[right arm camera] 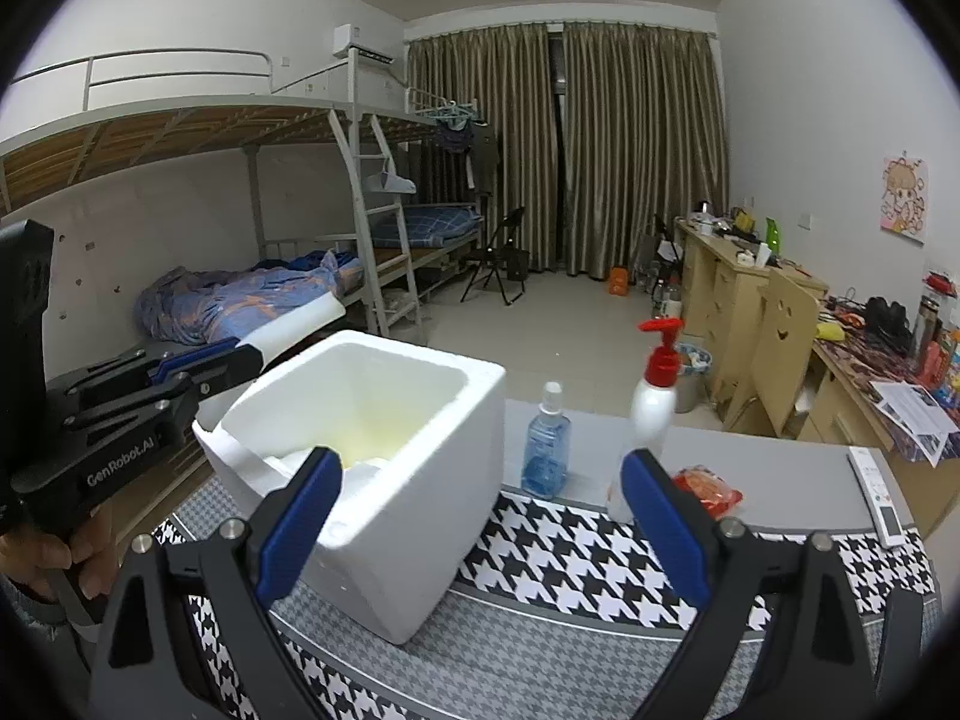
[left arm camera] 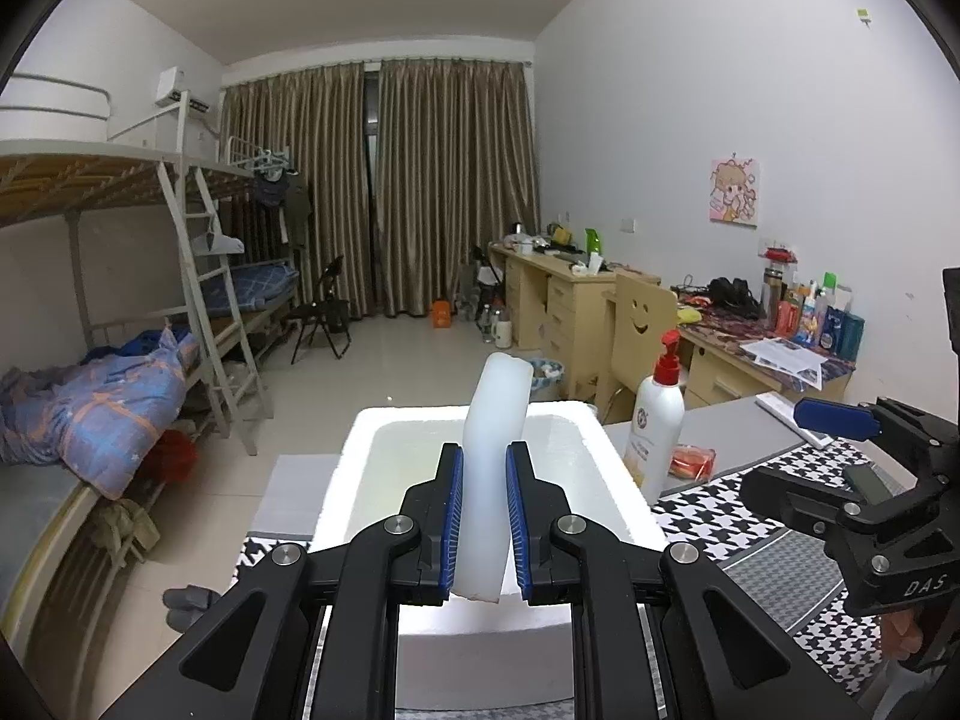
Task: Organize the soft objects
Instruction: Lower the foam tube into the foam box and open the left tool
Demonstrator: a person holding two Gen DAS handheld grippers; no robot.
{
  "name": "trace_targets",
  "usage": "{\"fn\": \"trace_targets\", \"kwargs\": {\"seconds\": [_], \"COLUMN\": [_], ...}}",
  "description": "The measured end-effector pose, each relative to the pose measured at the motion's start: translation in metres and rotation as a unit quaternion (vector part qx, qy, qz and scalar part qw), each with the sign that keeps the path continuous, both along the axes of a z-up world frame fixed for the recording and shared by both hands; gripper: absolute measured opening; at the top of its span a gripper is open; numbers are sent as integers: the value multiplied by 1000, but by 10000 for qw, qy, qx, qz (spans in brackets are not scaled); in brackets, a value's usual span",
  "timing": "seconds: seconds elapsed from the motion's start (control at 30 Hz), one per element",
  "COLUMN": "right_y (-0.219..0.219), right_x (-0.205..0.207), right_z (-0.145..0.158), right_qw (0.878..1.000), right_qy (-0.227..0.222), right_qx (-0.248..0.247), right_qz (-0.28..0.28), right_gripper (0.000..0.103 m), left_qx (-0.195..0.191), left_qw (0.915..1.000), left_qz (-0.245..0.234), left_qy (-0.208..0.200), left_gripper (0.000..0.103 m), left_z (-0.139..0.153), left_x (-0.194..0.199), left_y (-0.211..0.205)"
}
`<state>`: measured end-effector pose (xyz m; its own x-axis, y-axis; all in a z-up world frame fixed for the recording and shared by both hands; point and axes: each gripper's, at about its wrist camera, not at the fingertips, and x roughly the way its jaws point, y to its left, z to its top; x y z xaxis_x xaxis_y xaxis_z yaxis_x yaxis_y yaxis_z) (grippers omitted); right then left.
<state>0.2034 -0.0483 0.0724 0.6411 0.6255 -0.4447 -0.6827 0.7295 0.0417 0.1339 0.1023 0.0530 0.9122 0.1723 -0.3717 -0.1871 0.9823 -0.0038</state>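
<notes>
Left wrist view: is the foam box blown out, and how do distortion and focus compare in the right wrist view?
Left wrist view: foam box rim overexposed, detail lost; foam sheet in the left gripper stays readable.
Right wrist view: box walls evenly lit, strong fisheye bending at the curtains; right gripper fingers slightly soft.

White foam slab (left arm camera: 489, 480): thick, slightly curved, stood on edge at frame centre, above open white foam box (left arm camera: 360, 474). Box sits on houndstooth cloth, centre-left in right wrist view.

Likely a dormitory room: bunk beds (right arm camera: 252, 192), desks (left arm camera: 558, 288), drawn curtains (left arm camera: 384, 180).
</notes>
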Motion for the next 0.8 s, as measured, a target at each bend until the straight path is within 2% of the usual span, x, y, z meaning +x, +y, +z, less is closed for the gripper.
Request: {"fn": "trace_targets", "kwargs": {"seconds": [0.43, 0.5, 0.73, 0.77, 0.8], "right_y": [-20, -22, -26, -27, -28], "right_x": [8, 9, 9, 9, 10], "right_z": [-6, -8, -11, -11, -12], "right_qw": [9998, 9997, 9997, 9996, 9996], "right_qy": [92, 114, 145, 149, 153], "right_qx": [34, 45, 62, 66, 65], "right_qz": [-190, -191, -200, -209, -216], "right_gripper": [96, 96, 96, 96, 96], "left_qx": [-62, -48, -55, -38, -25], "left_qw": [9997, 9997, 9991, 9991, 9989], "left_qz": [-67, -72, -50, -36, -17], "left_qy": [217, 246, 408, 431, 474], "left_gripper": [16, 21, 23, 26, 37], "left_z": [-9, -10, -16, -17, -18], "left_x": [18, 21, 31, 32, 33], "left_y": [-3, -4, -3, -3, -2]}}
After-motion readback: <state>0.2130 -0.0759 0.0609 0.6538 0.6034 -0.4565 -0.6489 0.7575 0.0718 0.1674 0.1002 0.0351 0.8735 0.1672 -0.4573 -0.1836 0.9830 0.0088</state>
